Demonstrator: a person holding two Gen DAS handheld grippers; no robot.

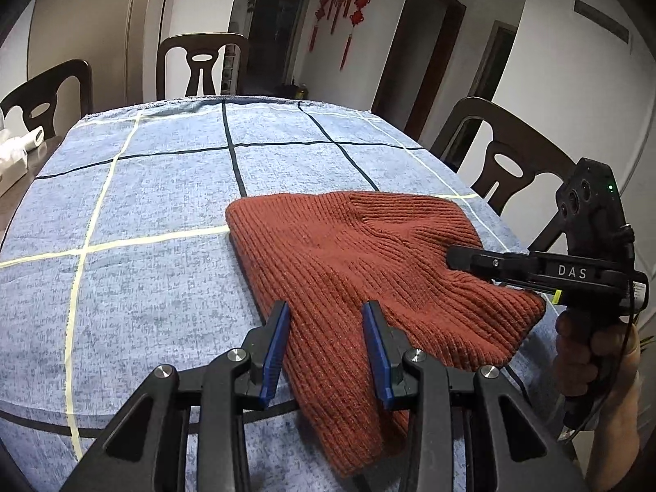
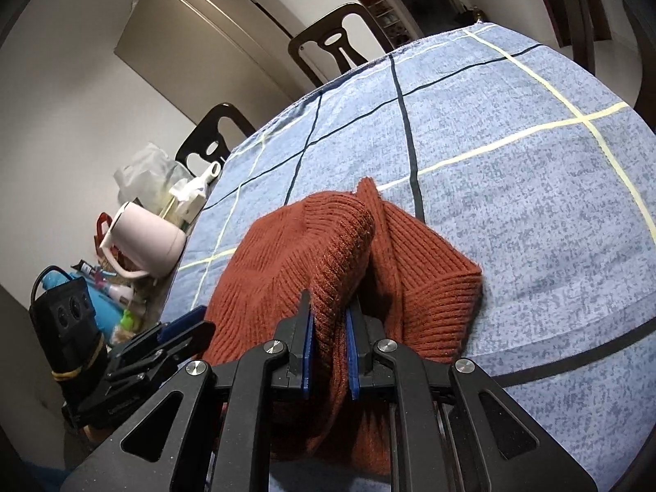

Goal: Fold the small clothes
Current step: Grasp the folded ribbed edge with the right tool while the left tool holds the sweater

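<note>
The rust-red knit hat (image 1: 348, 270) lies on the blue checked tabletop (image 1: 156, 213), with its near end between the blue pads of the left tongs (image 1: 326, 324) and its edge at about 3 o'clock lifted. The left tongs stand partly open around the hat and do not squeeze it, while the right tongs (image 2: 330, 320) are clenched on a raised fold of the hat. The near end of the hat is hidden under the tongs' black arms, and the things past the tabletop's edge at 9 o'clock are hard to make out.
</note>
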